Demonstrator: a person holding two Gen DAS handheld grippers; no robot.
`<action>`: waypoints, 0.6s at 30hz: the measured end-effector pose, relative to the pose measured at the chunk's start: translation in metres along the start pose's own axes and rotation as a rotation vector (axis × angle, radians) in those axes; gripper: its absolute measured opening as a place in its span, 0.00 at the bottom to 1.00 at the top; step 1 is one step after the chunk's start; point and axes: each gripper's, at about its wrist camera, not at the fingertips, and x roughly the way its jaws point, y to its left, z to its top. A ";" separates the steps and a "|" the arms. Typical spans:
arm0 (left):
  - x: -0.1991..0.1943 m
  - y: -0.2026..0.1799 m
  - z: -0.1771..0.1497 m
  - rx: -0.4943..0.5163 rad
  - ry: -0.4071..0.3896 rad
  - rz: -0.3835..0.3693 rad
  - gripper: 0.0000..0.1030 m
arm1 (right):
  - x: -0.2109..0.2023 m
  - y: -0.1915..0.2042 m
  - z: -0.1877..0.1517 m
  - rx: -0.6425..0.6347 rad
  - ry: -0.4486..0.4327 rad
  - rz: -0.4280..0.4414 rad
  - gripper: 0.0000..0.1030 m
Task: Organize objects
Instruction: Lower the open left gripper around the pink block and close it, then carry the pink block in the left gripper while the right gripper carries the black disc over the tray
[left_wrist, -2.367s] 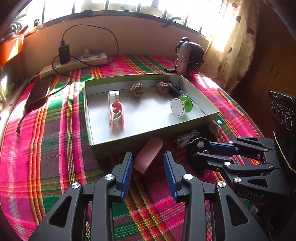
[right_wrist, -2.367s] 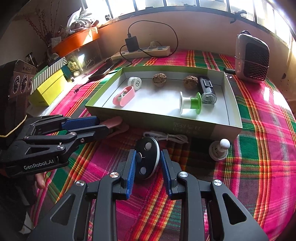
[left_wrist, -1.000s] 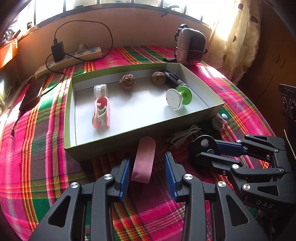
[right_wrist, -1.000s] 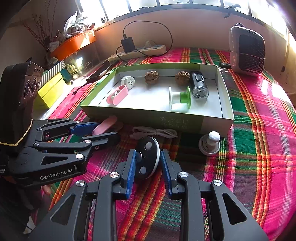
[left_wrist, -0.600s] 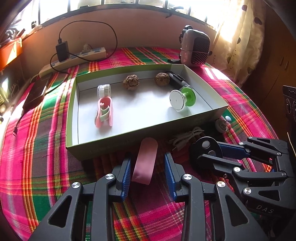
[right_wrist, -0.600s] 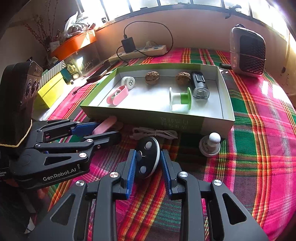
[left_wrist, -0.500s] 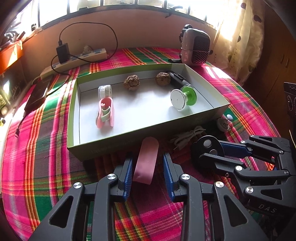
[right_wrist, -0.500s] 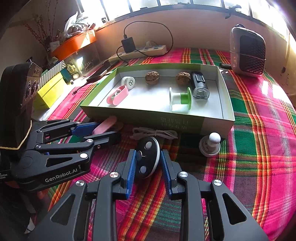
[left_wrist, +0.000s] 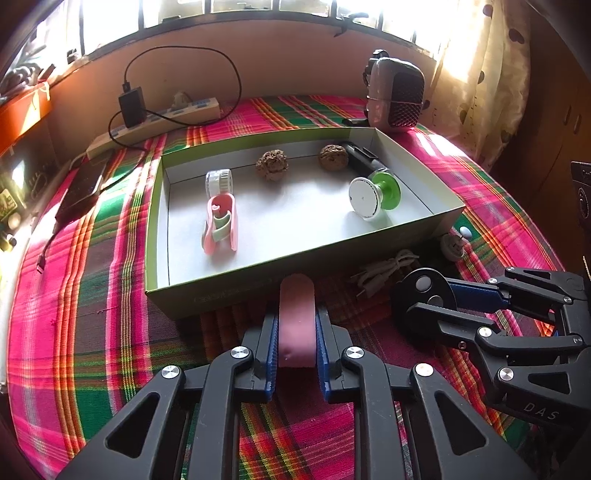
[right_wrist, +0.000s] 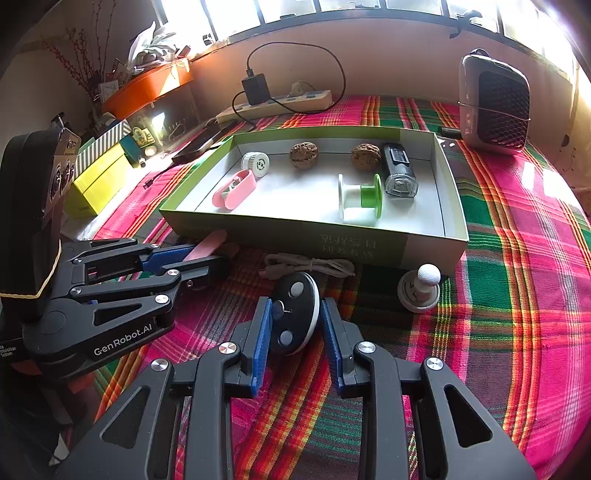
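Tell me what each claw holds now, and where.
Left claw grips the pink case by its long sides, near end. Right claw brackets the black disc, grip uncertain.
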 end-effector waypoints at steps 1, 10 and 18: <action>0.000 0.000 0.000 0.001 0.000 -0.001 0.15 | 0.000 0.000 0.000 -0.001 0.000 -0.001 0.28; 0.000 0.000 0.000 0.001 0.001 0.000 0.15 | 0.000 0.000 0.000 -0.001 0.000 -0.002 0.28; 0.000 0.000 0.000 -0.001 0.000 0.000 0.15 | 0.000 0.000 0.000 -0.003 0.001 -0.005 0.28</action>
